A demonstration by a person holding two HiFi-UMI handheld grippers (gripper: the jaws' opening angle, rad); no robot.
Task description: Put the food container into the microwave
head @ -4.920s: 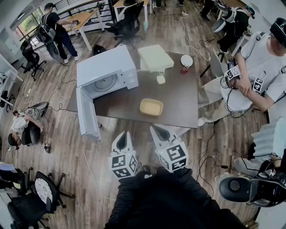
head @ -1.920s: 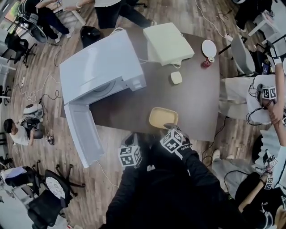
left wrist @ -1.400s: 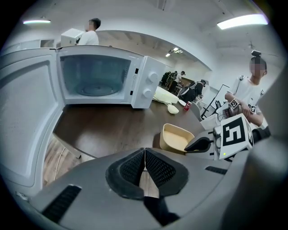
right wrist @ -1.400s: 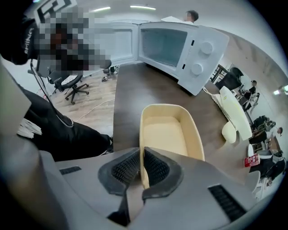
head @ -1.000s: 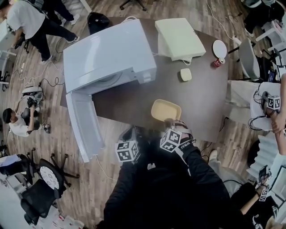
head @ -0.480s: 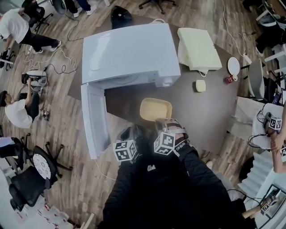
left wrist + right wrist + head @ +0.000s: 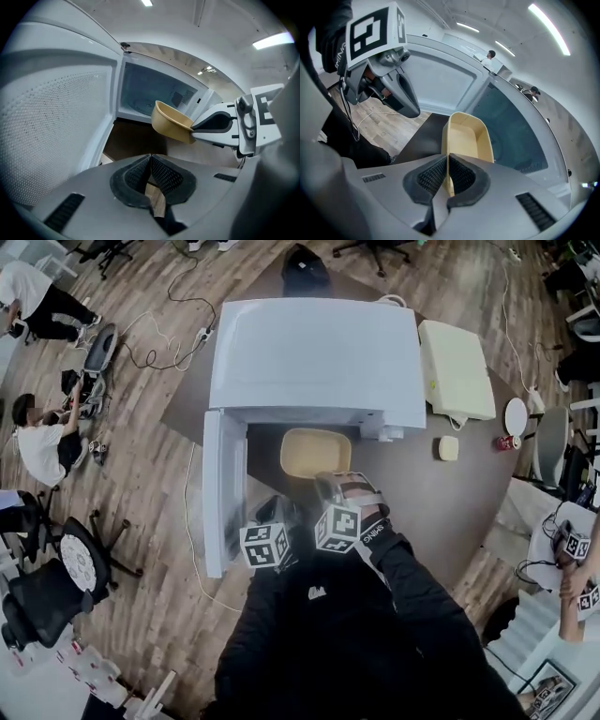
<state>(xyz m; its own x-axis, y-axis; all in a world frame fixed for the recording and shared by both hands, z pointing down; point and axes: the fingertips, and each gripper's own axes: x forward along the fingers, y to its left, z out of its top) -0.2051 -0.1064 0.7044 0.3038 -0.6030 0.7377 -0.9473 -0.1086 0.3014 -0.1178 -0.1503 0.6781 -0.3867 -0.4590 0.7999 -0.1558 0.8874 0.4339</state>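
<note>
Right gripper (image 7: 448, 182) extended forward, jaws clamped on food container (image 7: 467, 137) rim.
Left gripper (image 7: 151, 176) held low, jaws together, empty; microwave (image 7: 319, 351) door (image 7: 223, 491) stands open beside it.

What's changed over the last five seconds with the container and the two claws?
The right claw took hold of the food container by its near rim, lifted it off the table and carried it to the open front of the microwave. The left claw stayed shut and empty, and the microwave door stayed open.
</note>
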